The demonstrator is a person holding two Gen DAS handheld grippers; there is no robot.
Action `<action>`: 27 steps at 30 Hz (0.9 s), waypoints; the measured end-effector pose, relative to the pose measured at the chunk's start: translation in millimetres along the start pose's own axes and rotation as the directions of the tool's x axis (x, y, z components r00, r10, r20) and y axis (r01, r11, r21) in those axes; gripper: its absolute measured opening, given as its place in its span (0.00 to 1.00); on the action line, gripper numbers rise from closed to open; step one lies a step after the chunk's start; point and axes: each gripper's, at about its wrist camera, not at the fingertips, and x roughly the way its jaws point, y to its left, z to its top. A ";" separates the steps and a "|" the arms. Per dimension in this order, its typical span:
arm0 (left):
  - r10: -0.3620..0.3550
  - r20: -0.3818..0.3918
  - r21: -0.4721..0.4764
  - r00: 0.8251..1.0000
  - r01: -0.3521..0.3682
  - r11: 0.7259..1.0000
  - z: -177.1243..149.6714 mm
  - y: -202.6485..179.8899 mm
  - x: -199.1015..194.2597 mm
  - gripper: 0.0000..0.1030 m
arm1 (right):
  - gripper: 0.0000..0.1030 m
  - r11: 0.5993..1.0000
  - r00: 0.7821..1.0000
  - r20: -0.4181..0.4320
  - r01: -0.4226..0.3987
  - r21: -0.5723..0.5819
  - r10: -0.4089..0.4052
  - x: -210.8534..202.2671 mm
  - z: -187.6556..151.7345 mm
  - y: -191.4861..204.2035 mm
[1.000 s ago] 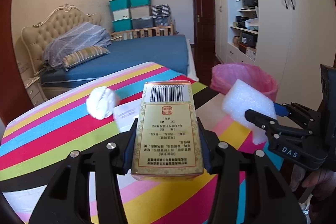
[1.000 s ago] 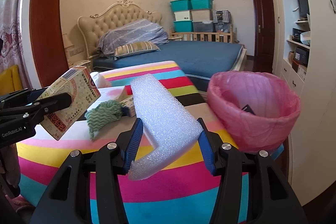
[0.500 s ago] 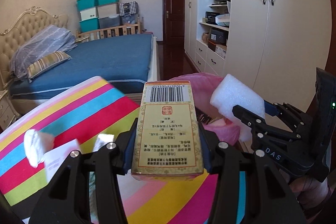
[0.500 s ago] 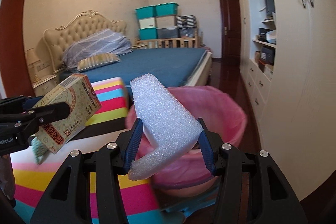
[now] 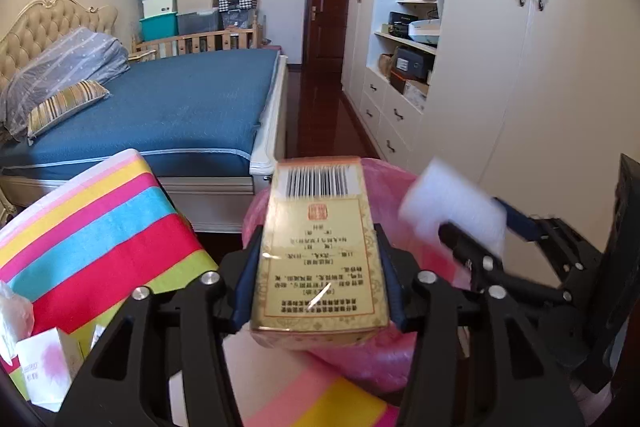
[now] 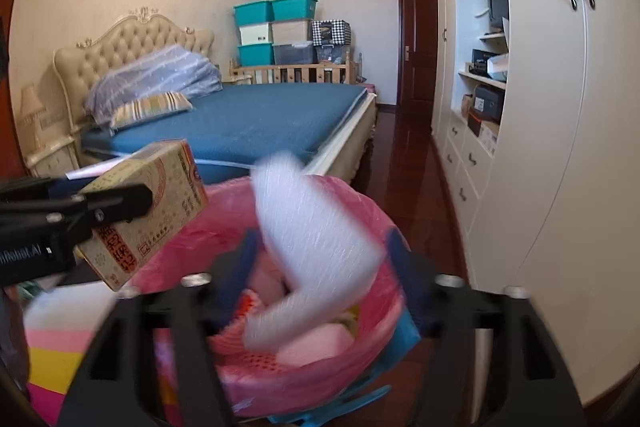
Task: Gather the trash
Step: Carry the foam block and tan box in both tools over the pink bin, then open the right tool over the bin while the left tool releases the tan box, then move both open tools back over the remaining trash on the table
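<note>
Gold cardboard box with a barcode (image 5: 320, 255) sits between the left gripper (image 5: 316, 287) pads, jaws opening, pads apparently just clear. White foam block (image 6: 316, 239), blurred, lies loose between the right gripper (image 6: 320, 267) jaws, also opening, over the pink-lined bin (image 6: 372, 359). Striped table (image 5: 100, 227) edge at nine o'clock; bare floor beyond at twelve.
</note>
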 end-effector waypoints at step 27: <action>0.357 0.085 0.046 0.930 -0.362 0.931 -141.6 108.1 -158.7 0.95 | 0.78 0.984 0.984 0.005 -0.178 -0.028 0.178 -88.5 -53.4 105.9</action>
